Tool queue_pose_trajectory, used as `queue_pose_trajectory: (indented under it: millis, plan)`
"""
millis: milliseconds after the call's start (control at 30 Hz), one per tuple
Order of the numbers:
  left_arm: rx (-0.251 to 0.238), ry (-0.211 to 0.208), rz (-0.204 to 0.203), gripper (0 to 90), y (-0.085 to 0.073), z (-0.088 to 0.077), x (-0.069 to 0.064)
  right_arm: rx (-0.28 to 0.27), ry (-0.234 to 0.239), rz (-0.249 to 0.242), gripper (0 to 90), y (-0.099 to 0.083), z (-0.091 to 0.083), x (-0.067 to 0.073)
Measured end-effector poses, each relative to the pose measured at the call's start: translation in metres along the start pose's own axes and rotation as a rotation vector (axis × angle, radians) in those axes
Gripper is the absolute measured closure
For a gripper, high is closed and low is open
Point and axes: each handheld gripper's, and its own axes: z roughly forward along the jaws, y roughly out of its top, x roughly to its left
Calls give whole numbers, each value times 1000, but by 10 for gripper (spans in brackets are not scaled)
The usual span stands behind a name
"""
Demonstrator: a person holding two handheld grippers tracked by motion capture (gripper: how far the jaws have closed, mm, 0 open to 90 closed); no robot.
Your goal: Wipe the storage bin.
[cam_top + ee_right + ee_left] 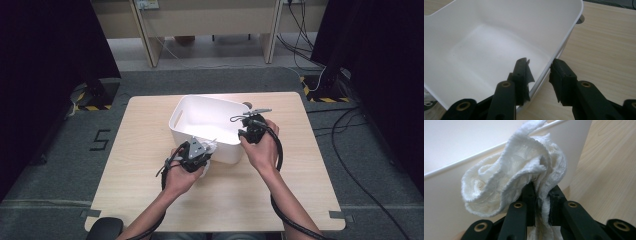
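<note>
Hanging from the left gripper's (pixel 541 195) clamped jaws, the white cloth (pixel 519 177) sits just outside the white plastic bin's (pixel 200 117) near wall, whose rim the right gripper's (pixel 539 75) parted jaws straddle.

On my table (pixel 150 190): one white plastic bin (pixel 200 120), one white cloth (pixel 519 170). My tongs: two, left gripper (pixel 209 148), right gripper (pixel 242 131).

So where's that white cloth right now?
The white cloth is pinched in the left gripper, against the near outer wall of the white bin.
</note>
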Motion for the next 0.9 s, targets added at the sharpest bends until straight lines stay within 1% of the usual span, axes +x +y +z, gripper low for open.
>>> queue_pose_trajectory:
  millis: [400,567,900]
  plan:
    - [0,-5,11,790,5,2,-5,0,-1,0,665,0,0,0]
    - [-1,-17,18,790,7,3,-8,-1,-1,1,665,0,0,0]
    - [-6,-16,24,790,9,5,-11,0,-2,-1,664,0,0,0]
